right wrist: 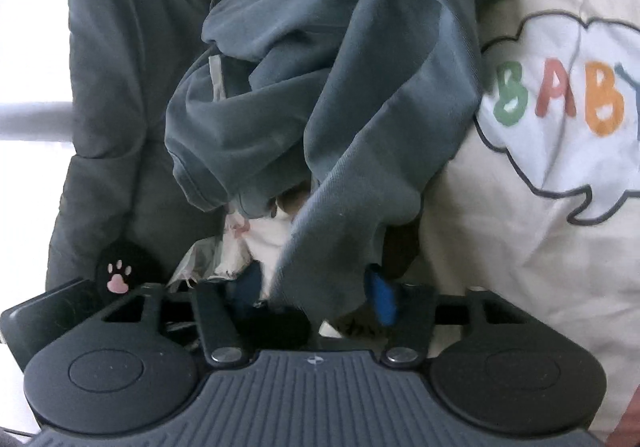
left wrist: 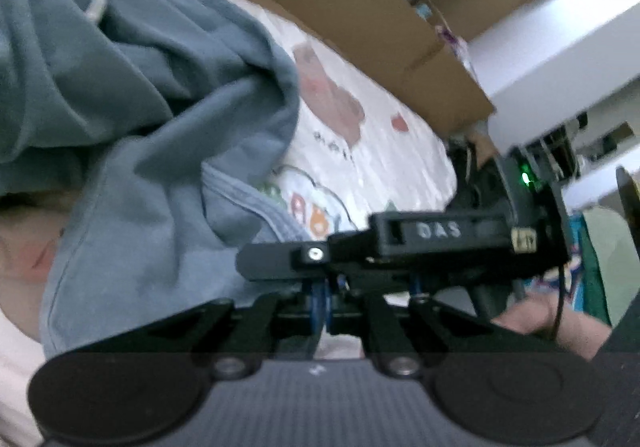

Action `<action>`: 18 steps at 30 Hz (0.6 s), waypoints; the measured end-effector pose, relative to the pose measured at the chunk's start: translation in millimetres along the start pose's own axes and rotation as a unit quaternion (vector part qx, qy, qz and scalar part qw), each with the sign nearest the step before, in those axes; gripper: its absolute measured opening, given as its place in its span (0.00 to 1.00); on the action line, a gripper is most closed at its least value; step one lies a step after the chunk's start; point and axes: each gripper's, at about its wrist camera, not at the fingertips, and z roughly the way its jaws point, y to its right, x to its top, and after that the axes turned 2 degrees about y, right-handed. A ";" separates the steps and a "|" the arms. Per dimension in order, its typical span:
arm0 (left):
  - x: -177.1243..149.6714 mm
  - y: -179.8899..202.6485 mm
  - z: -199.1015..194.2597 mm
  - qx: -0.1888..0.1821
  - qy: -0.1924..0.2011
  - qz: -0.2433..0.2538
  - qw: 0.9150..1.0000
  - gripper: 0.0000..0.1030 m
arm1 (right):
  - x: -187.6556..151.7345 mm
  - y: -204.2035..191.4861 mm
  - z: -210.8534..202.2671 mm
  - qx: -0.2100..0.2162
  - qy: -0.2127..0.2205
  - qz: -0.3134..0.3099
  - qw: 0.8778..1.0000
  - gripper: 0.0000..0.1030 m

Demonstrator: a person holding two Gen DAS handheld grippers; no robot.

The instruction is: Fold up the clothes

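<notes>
Only right view: right gripper (right wrist: 320, 287) clamps blue garment (right wrist: 320, 87) | left view: left gripper (left wrist: 324, 299) closed, cardboard box (left wrist: 360, 19).

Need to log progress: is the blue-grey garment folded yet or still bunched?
Still bunched. The blue-grey garment lies in deep, irregular creases on the printed sheet, with no flat layers or straight folded edge; one strip runs into the right gripper.

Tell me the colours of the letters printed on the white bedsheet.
On the bedsheet, the letters read BAB: green, red-pink, orange. Clearest in the right wrist view.
</notes>
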 end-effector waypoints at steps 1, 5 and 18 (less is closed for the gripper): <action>0.5 -3.6 -2.3 0.009 -0.001 0.000 1.000 0.05 | 1.2 -0.1 -2.4 -0.001 0.001 -0.006 1.000 0.22; 2.5 -17.8 -11.6 0.044 -0.004 0.002 0.999 0.26 | 6.7 0.5 -18.9 -0.056 0.009 -0.034 0.998 0.03; 24.2 -65.8 -47.6 0.189 0.019 -0.016 0.982 0.67 | 57.0 4.7 -126.7 -0.192 0.066 -0.092 0.975 0.03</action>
